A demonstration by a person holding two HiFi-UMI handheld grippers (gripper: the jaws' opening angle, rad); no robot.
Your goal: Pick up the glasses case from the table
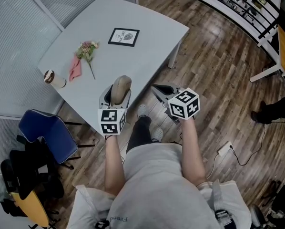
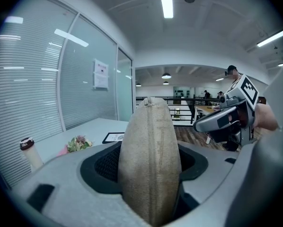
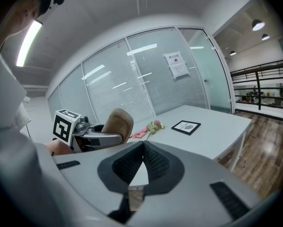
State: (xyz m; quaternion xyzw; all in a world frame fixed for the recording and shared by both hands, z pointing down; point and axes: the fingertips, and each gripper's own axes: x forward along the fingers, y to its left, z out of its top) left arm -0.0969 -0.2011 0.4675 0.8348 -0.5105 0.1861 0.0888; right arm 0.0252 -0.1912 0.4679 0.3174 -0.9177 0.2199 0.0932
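The glasses case (image 1: 121,87) is a beige fabric oval, and my left gripper (image 1: 117,93) is shut on it. The case (image 2: 150,155) stands on end between the jaws of the left gripper (image 2: 150,174) and fills the middle of the left gripper view. In the right gripper view the case (image 3: 119,123) hangs off the grey table (image 1: 147,61), by its near edge. My right gripper (image 1: 154,87) hovers just right of it over the floor. The right gripper (image 3: 142,151) has its pads pressed together with nothing between them.
On the table lie a framed picture (image 1: 124,36), a flower (image 1: 87,50) on a pink cloth (image 1: 75,68), and a small capped bottle (image 1: 54,79). A blue chair (image 1: 43,130) and dark bags (image 1: 30,173) stand at the left. A power strip (image 1: 225,149) lies on the wooden floor.
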